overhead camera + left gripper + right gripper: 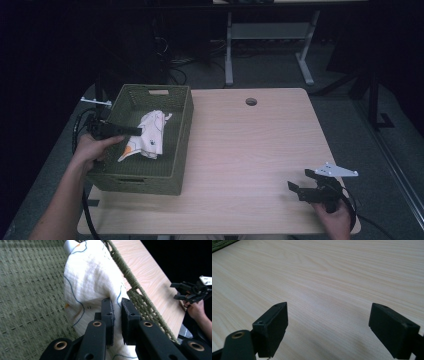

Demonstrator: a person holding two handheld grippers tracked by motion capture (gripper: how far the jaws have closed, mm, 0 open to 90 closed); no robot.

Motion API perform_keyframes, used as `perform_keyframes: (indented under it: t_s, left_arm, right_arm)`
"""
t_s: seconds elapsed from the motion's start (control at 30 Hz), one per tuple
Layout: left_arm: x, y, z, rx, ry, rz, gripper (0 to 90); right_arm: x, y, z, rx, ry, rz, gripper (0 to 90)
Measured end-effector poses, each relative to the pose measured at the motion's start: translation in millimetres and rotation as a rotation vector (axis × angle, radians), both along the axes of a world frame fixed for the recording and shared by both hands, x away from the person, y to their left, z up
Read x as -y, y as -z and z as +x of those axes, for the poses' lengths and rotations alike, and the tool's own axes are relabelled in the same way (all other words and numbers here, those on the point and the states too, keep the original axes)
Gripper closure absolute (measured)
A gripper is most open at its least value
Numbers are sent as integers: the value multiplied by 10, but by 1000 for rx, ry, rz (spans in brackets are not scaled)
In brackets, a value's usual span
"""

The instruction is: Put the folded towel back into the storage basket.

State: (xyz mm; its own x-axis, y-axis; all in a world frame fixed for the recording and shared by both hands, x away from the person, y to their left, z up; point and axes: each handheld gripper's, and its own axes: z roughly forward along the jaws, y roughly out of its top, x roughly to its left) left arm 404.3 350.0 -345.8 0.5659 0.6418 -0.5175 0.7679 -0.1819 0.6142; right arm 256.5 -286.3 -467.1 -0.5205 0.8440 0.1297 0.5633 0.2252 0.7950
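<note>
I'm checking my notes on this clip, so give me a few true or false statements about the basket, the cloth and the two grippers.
1. The cloth lies inside the green basket. True.
2. The left gripper has its fingers spread wide. False: they are pinched on the cloth.
3. The right gripper is open above bare table. True.
4. The basket sits at the table's right end. False: it is at the left.
</note>
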Motion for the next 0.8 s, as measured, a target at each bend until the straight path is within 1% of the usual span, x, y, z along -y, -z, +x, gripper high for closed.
perform_keyframes:
  t_s: [0.03,0.17,0.2,0.23,0.3,0.33,0.37,0.4,0.43,0.47,0.5,0.53,0.57,0.7,0.8]
  left_arm:
    - [5,13,17,0,2,16,822]
    - [10,28,41,2,10,32,821]
    - [14,34,58,1,20,50,820]
    - [14,34,58,1,20,50,820]
    - [24,42,73,7,25,66,820]
    - [22,41,85,14,42,81,820]
    - [39,40,92,34,45,99,814]
    - [51,37,95,63,56,123,795]
    - [58,35,112,83,54,146,746]
    - [64,31,131,96,46,171,665]
    - [73,29,147,90,39,184,602]
    - [77,25,159,86,38,198,602]
    - [84,24,163,86,24,206,581]
    - [92,30,149,77,23,216,563]
    - [93,36,131,70,25,203,563]
  right_arm:
    - [-1,2,1,-1,0,-1,154]
    - [-5,5,0,-5,1,-2,154]
    - [-5,5,0,-6,1,0,154]
    - [-5,5,0,-6,1,0,154]
    - [-7,6,-2,-6,1,-4,154]
    - [-6,7,-4,-7,1,-3,154]
    - [-3,9,-4,-5,-2,-1,154]
    - [-1,11,-5,-5,-1,-2,154]
    - [0,13,-5,-6,-1,-1,154]
    - [0,16,-3,-6,-1,-2,154]
    - [-4,18,-2,-9,-3,-3,154]
    - [-4,18,-2,-9,-3,-3,154]
    - [-13,14,-8,-10,-6,-6,154]
    - [-12,16,-15,-10,-9,-7,154]
    - [-6,20,-15,-11,-10,-3,154]
